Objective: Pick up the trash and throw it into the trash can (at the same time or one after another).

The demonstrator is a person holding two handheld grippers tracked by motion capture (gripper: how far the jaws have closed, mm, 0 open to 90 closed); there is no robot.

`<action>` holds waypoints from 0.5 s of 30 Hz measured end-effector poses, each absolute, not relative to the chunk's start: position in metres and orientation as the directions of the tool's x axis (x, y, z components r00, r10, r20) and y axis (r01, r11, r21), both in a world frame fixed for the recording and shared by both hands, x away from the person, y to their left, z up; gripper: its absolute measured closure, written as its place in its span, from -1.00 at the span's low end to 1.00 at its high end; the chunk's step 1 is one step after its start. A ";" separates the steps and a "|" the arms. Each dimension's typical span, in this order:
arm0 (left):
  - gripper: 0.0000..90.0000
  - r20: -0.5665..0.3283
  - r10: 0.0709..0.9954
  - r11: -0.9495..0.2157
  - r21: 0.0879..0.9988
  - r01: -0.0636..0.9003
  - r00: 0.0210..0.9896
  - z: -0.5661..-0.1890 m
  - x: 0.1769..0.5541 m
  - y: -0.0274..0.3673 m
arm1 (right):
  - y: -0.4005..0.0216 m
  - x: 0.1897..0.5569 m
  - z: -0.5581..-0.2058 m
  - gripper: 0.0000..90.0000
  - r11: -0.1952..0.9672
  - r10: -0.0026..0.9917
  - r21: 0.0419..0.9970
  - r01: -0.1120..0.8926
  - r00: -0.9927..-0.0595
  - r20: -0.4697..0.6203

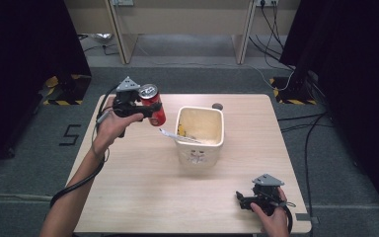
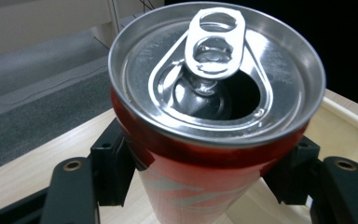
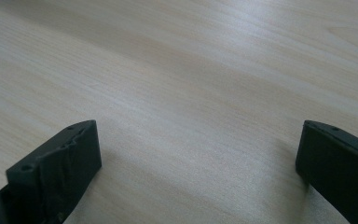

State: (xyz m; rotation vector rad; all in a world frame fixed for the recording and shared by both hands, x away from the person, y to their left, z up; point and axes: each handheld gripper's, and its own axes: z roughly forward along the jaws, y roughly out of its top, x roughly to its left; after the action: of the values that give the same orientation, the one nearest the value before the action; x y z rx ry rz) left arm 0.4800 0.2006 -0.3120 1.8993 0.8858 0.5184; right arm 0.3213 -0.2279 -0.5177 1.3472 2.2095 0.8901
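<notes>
The left gripper [image 1: 145,109] is clamping the red can [image 1: 153,103] aloft, left of the cream bin [image 1: 200,143] — dropping in is remaining; the right gripper [image 1: 244,200] is resting near, jaws apart.

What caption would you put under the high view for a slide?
Left gripper holds an opened red can above the table beside a cream bin; right gripper rests open.
</notes>
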 end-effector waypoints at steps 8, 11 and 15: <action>-0.24 0.013 0.736 -0.321 0.887 0.333 0.676 -0.299 0.481 0.183 | -0.228 0.321 -0.518 -0.99 0.332 0.890 0.698 0.634 -0.455 -0.010; -0.24 0.011 0.730 -0.321 0.888 0.329 0.683 -0.296 0.482 0.179 | -0.228 0.321 -0.518 -0.99 0.333 0.890 0.697 0.635 -0.455 -0.010; -0.24 -0.012 0.710 -0.311 0.892 0.328 0.704 -0.293 0.484 0.172 | -0.228 0.321 -0.518 -0.99 0.332 0.890 0.697 0.635 -0.455 -0.009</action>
State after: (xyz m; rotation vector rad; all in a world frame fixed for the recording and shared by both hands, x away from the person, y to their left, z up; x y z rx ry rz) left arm 0.4842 0.1718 -0.2928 1.9115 0.8044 0.4782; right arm 0.3212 -0.2279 -0.5176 1.3473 2.2114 0.8910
